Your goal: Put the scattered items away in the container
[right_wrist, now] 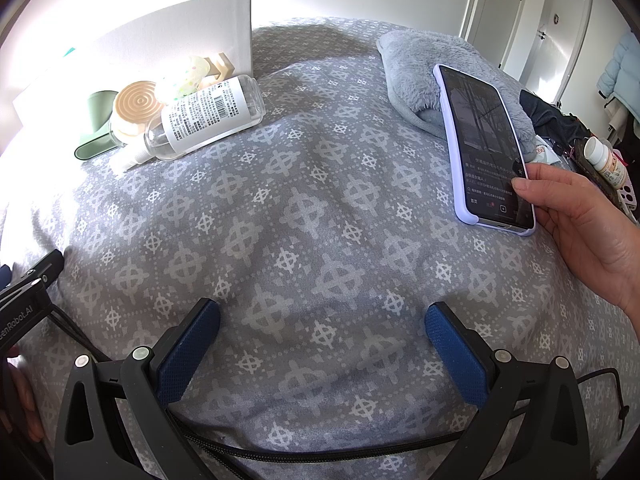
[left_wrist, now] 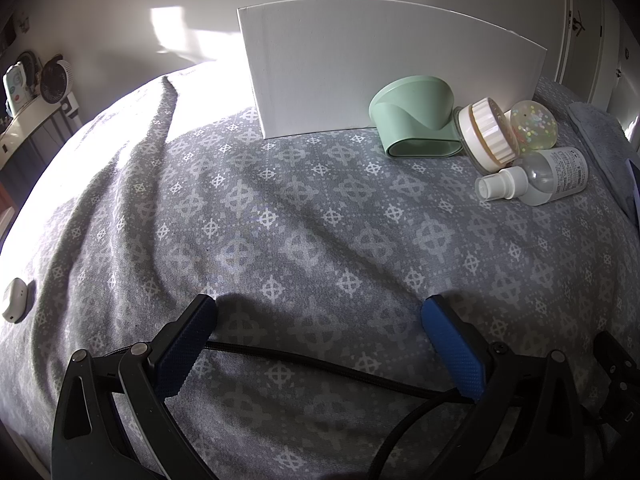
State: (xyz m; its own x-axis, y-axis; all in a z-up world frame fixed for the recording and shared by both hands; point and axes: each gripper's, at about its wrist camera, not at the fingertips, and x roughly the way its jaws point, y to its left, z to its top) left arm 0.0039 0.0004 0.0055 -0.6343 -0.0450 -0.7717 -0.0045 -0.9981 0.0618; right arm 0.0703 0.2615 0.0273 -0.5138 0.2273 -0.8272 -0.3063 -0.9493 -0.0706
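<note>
A white box (left_wrist: 360,64) stands on the grey patterned bedspread (left_wrist: 280,220); it also shows in the right wrist view (right_wrist: 180,28). Beside it lie a mint green holder (left_wrist: 412,120), a round cream jar (left_wrist: 486,136), a clear glitter ball (left_wrist: 534,124) and a clear spray bottle (left_wrist: 536,176). The right wrist view shows the bottle (right_wrist: 204,116), jar (right_wrist: 134,108), holder (right_wrist: 94,124) and ball (right_wrist: 184,76). My left gripper (left_wrist: 320,316) is open and empty, well short of them. My right gripper (right_wrist: 322,318) is open and empty above bare bedspread.
A bare hand (right_wrist: 580,224) holds a phone (right_wrist: 480,144) at the right, by a grey fluffy cloth (right_wrist: 420,68). A small white device (left_wrist: 14,300) lies at the far left. A black cable (left_wrist: 320,368) runs under the left gripper. Clutter sits at the right bed edge.
</note>
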